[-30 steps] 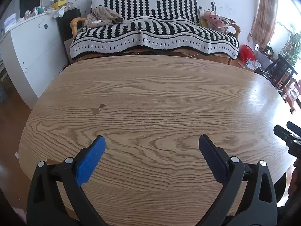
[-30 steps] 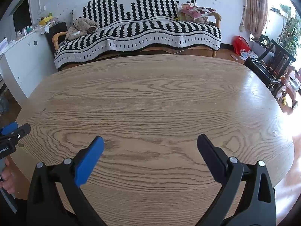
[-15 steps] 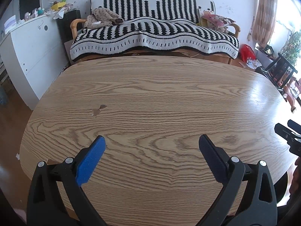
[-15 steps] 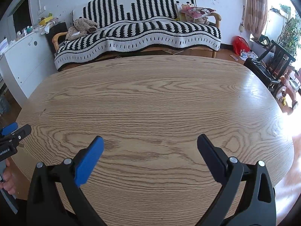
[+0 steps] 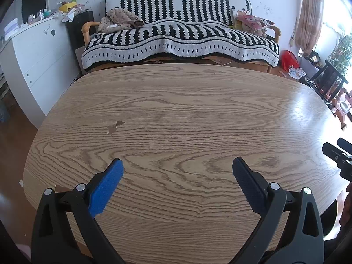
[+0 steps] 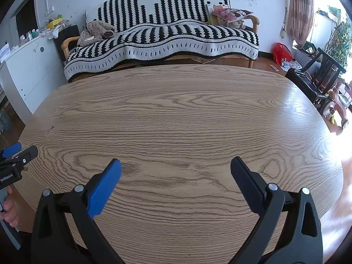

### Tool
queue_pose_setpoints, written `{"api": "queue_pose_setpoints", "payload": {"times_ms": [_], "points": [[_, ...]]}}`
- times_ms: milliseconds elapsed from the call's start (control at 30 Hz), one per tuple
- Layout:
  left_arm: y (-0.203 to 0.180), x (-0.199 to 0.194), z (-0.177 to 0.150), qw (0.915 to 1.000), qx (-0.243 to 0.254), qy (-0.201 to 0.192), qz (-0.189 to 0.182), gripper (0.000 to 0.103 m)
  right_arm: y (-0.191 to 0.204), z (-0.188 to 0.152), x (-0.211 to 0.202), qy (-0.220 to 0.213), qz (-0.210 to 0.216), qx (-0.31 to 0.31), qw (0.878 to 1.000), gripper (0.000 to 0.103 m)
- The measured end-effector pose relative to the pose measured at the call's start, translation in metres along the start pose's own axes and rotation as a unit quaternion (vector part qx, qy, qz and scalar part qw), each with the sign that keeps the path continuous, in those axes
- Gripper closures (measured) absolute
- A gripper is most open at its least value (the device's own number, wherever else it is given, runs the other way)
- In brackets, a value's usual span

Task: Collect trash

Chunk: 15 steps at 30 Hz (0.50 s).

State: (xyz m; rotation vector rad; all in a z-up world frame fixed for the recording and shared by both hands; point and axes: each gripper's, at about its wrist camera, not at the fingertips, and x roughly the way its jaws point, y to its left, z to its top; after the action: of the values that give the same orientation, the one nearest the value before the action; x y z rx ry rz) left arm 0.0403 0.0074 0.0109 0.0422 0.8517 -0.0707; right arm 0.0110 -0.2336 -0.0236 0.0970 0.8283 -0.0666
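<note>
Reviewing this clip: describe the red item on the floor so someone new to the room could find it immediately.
Start at the striped sofa behind the wooden table, then go to its right armrest. Beyond that end, the red bag sits on the floor against the white wall, below the curtain. It is the only bright red thing there.

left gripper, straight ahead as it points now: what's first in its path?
Likely nothing on the table: the left gripper, open, faces bare wood. Beyond the far edge comes the striped sofa; depth is unclear.

We stood in a home living room: beyond the fingers [image 5: 114,176], a wooden table [image 5: 176,110], a blanket-draped sofa [image 5: 180,37], and a curtain [image 5: 310,11].
</note>
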Motion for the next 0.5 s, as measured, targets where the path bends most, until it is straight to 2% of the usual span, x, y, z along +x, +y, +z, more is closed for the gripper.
{"api": "queue_pose_setpoints", "payload": {"times_ms": [500], "points": [[-0.0011,0.0016,-0.0004,1.0000,0.000,0.002,0.001,0.007,-0.0013,0.0006,-0.0005,0.000,0.001,0.000,1.000,0.007]]}}
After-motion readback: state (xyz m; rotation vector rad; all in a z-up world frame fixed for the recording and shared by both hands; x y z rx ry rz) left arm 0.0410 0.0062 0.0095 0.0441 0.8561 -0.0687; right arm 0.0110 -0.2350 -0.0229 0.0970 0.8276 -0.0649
